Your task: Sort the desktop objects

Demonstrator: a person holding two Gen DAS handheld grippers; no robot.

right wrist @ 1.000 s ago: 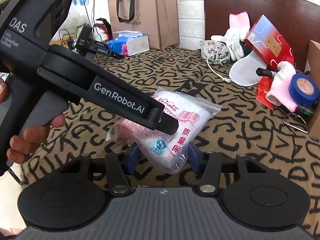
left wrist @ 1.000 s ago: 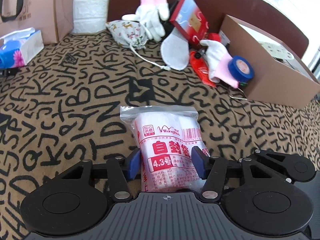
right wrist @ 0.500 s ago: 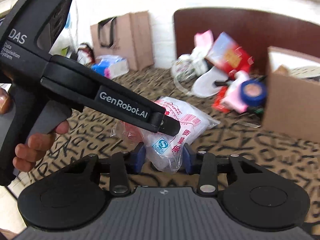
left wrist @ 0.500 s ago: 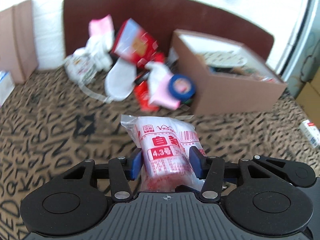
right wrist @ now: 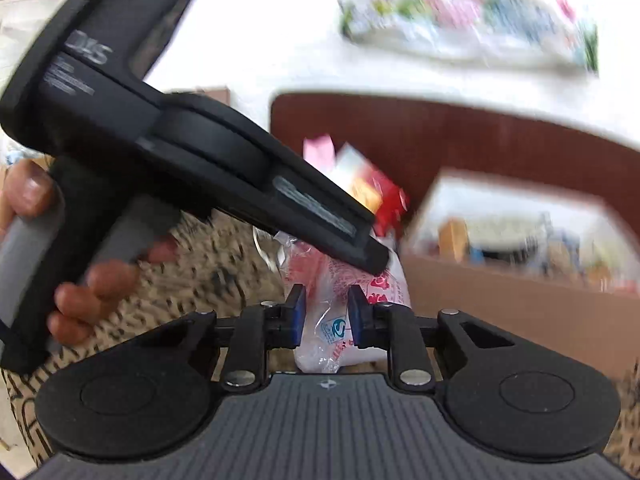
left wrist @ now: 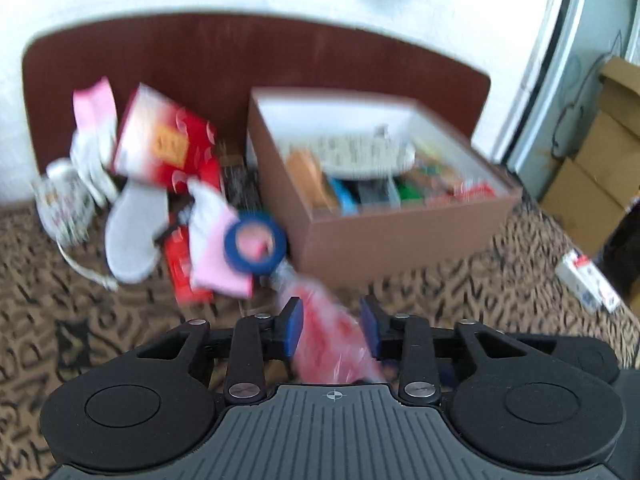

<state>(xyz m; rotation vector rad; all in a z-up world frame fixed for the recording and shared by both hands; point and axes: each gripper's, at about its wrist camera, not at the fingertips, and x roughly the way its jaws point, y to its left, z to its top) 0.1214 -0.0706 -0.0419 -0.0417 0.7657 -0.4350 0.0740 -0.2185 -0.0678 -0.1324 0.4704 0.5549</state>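
Observation:
Both grippers hold one clear plastic packet with red print (left wrist: 332,344), lifted off the patterned cloth. My left gripper (left wrist: 331,326) is shut on one end of it. My right gripper (right wrist: 326,316) is shut on the other end of the packet (right wrist: 344,304); the left tool (right wrist: 192,168) crosses that view above it. The open brown cardboard box (left wrist: 400,236), with several items inside, stands just beyond the packet. Both views are blurred by motion.
Left of the box lies a pile: a blue tape roll (left wrist: 254,246), pink and white gloves (left wrist: 216,256), a red box (left wrist: 160,144), a grey insole (left wrist: 134,232) and a printed pouch (left wrist: 66,204). A small carton (left wrist: 588,284) lies at right.
Both grippers have lifted the packet off the cloth and carried it forward and right toward the brown box. The box now looks larger and closer in both views.

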